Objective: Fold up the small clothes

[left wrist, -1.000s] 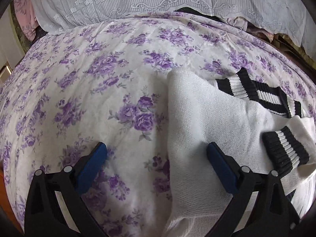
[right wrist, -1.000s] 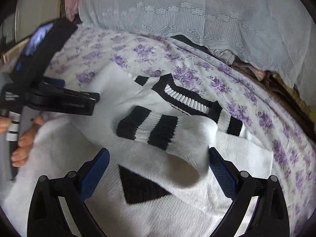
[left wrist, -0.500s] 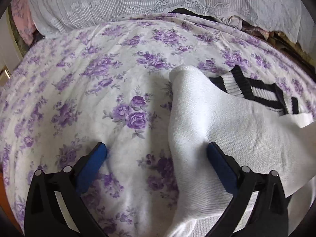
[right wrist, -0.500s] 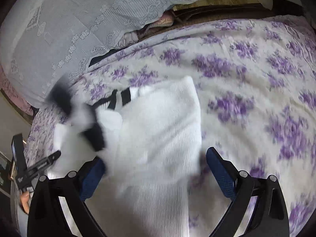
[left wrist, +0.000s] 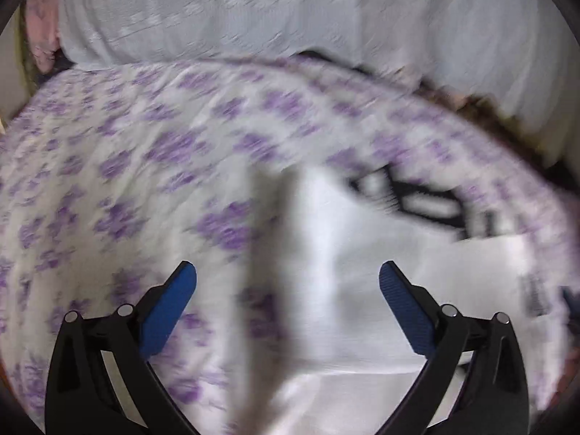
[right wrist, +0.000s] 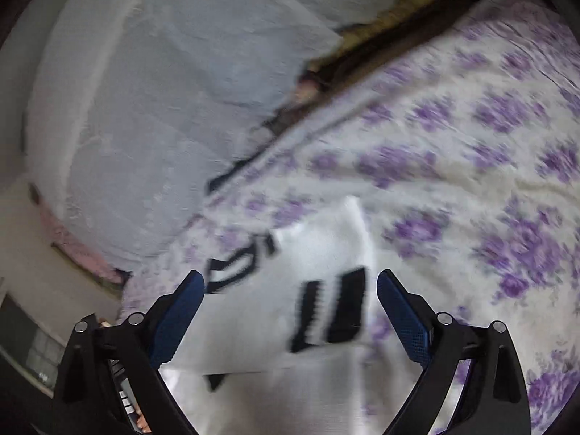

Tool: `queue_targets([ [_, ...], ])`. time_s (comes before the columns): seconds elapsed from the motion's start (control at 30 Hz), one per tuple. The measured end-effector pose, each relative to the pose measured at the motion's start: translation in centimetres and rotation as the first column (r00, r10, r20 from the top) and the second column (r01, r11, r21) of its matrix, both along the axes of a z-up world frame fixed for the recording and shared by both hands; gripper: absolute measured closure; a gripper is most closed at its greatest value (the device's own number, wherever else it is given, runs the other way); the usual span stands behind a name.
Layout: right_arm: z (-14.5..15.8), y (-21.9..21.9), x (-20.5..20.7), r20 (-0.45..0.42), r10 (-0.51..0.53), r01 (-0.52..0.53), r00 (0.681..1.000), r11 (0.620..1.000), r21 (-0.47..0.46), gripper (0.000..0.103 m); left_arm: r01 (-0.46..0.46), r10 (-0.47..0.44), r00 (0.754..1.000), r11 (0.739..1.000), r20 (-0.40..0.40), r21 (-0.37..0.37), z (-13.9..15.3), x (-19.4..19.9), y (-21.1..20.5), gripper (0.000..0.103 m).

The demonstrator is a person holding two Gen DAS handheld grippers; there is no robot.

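A small white knit sweater [left wrist: 362, 282] with black-and-white striped trim lies on the purple-flowered bedspread [left wrist: 127, 166]. In the left wrist view my left gripper [left wrist: 288, 290] is open and empty above the sweater's left edge; the picture is blurred. In the right wrist view the sweater [right wrist: 311, 253] lies between my fingers, with a black-striped cuff [right wrist: 333, 308] folded over its body. My right gripper [right wrist: 290, 297] is open and empty above it.
A pale lace-covered pillow or headboard [left wrist: 290, 14] stands along the far side of the bed, also in the right wrist view [right wrist: 163, 90]. Pink cloth [left wrist: 43, 36] lies at the far left corner. The bedspread [right wrist: 471, 145] stretches to the right.
Both grippers have moved fast; both views are now blurred. The left view has tilted up toward the pillow. The right gripper has swung further and the striped cuff now lies flat on the sweater.
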State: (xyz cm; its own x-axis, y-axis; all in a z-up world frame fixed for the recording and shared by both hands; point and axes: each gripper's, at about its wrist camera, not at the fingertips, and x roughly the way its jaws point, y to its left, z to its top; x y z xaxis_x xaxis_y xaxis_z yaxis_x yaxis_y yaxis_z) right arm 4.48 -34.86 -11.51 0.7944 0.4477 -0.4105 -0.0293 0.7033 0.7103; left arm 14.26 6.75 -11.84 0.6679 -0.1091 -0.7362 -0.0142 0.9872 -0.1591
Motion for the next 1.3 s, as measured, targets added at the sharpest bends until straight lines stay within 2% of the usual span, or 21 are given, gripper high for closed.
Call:
queue_targets([
  [0.07,0.0,2.0,1.5,0.003,0.107,-0.107,0.994,0.993,0.047,0.006,0.085,-0.083,0.996,0.991,0.020,-0.105,0.7,-0.1,-1.0,0.004],
  [0.13,-0.5,4.0,3.4,-0.030,0.184,-0.182,0.982,0.981,0.063,0.006,0.172,-0.175,0.984,0.975,-0.012,-0.140,0.1,0.4,-2.8,0.004],
  [0.2,-1.5,5.7,5.4,-0.070,0.245,-0.241,0.967,0.969,0.060,0.006,0.213,-0.217,0.973,0.976,-0.084,-0.052,-2.1,1.5,-5.0,0.004],
  [0.27,-2.4,5.9,6.1,-0.102,0.224,-0.224,0.969,0.974,0.013,0.007,0.203,-0.192,0.972,0.977,-0.132,0.072,-4.3,2.4,-6.0,0.004],
  [0.3,-2.9,5.5,6.5,-0.114,0.180,-0.185,0.977,0.982,-0.038,0.007,0.209,-0.195,0.972,0.972,-0.131,0.105,-4.9,2.7,-6.1,0.004],
  [0.37,-3.5,4.3,6.6,-0.101,0.074,-0.089,0.992,0.983,-0.161,0.008,0.190,-0.178,0.976,0.978,-0.125,0.091,-4.3,2.7,-5.5,0.004],
  [0.4,-3.7,3.5,6.6,-0.102,0.043,-0.061,0.994,0.982,-0.181,0.012,0.160,-0.149,0.982,0.982,-0.113,0.102,-3.9,2.6,-5.0,0.004],
  [0.47,-3.6,2.5,6.3,-0.105,0.028,-0.037,0.994,0.995,-0.087,0.014,0.049,-0.041,0.998,0.985,-0.051,0.166,-2.8,2.0,-3.8,0.005],
  [0.5,-3.0,2.3,6.1,-0.080,0.018,-0.021,0.997,0.999,-0.041,0.012,0.036,-0.031,0.999,0.986,-0.031,0.162,-2.2,1.7,-3.5,0.005],
  [0.6,-0.7,5.0,6.8,0.006,0.179,-0.179,0.984,0.984,0.002,0.012,0.130,-0.130,0.992,0.991,0.000,-0.016,-0.4,1.7,-3.2,0.005],
  [0.63,-0.3,5.9,7.3,0.011,0.214,-0.214,0.977,0.977,0.009,0.012,0.158,-0.159,0.987,0.987,-0.001,-0.039,-0.1,2.1,-3.6,0.005],
  [0.7,-0.3,8.0,9.1,0.005,0.291,-0.291,0.957,0.955,0.050,0.012,0.201,-0.202,0.979,0.979,-0.012,-0.032,0.0,3.1,-5.1,0.005],
  [0.77,-1.7,9.5,11.2,-0.029,0.344,-0.339,0.938,0.934,0.117,0.012,0.219,-0.218,0.975,0.976,-0.040,0.003,-0.8,4.4,-6.5,0.005],
  [0.83,-3.7,10.3,12.7,-0.083,0.333,-0.322,0.939,0.938,0.126,0.012,0.187,-0.180,0.980,0.979,-0.087,0.081,-3.0,6.3,-7.1,0.005],
  [0.87,-4.7,10.1,13.1,-0.086,0.318,-0.307,0.944,0.945,0.114,0.022,0.148,-0.134,0.984,0.982,-0.120,0.116,-4.6,7.2,-6.7,0.004],
  [0.93,-4.8,9.7,12.7,-0.060,0.324,-0.320,0.944,0.945,0.061,0.031,0.132,-0.126,0.984,0.990,-0.123,0.044,-5.4,7.7,-5.5,0.004],
  [1.0,-3.9,9.6,11.7,-0.058,0.312,-0.311,0.948,0.950,0.021,0.029,0.109,-0.106,0.989,0.994,-0.101,0.019,-4.2,7.1,-4.5,0.005],
  [1.07,-2.4,9.9,9.8,-0.025,0.305,-0.305,0.952,0.952,-0.024,0.011,0.130,-0.133,0.989,0.991,-0.060,-0.042,-3.1,5.2,-3.8,0.005],
  [1.13,-1.2,10.2,8.0,0.021,0.388,-0.387,0.922,0.922,-0.026,0.011,0.210,-0.215,0.975,0.973,-0.046,-0.099,-2.2,3.6,-3.9,0.005],
  [1.23,-1.9,10.0,5.7,0.001,0.445,-0.445,0.895,0.895,0.013,0.007,0.276,-0.280,0.957,0.959,-0.079,-0.059,-2.8,2.2,-4.8,0.005],
  [1.3,-3.9,9.0,5.4,-0.087,0.417,-0.419,0.905,0.908,-0.005,0.007,0.281,-0.276,0.951,0.960,-0.139,0.015,-5.1,2.0,-5.6,0.004],
])
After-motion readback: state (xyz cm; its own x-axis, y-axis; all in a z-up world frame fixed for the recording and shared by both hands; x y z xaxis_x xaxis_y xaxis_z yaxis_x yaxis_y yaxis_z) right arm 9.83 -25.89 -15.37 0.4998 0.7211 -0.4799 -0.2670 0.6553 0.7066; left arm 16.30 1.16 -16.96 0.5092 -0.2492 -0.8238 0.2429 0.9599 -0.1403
